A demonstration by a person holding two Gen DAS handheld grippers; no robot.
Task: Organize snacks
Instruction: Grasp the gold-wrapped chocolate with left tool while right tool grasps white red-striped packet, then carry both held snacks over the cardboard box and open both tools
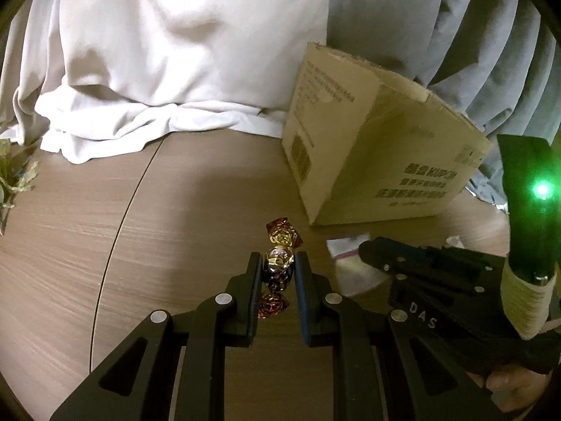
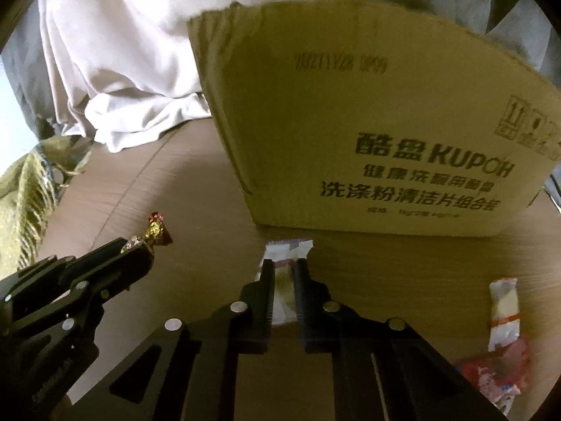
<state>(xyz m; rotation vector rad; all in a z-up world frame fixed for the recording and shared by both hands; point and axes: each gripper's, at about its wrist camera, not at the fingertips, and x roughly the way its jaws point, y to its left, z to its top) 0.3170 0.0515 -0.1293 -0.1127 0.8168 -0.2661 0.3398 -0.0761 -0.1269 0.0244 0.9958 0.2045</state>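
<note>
My left gripper [image 1: 278, 258] is shut on a gold and brown foil-wrapped candy [image 1: 279, 242], held a little above the wooden table [image 1: 105, 245]. The candy's twisted ends stick out above and below the pads. In the right wrist view, my right gripper [image 2: 284, 265] is shut on a white snack packet [image 2: 284, 289] with a reddish top edge, just in front of a cardboard box [image 2: 368, 122]. The same view has the left gripper [image 2: 143, 245] and its candy [image 2: 156, 233] at the left. The right gripper [image 1: 366, 251] also reaches in from the right of the left wrist view.
The printed cardboard box [image 1: 368, 147] stands on the table behind both grippers. A white and orange packet [image 2: 505, 312] and a red packet [image 2: 498, 375] lie at the right. A white cloth [image 1: 157, 70] drapes at the back, and a fringed yellow-green cloth [image 2: 24, 189] lies at the left.
</note>
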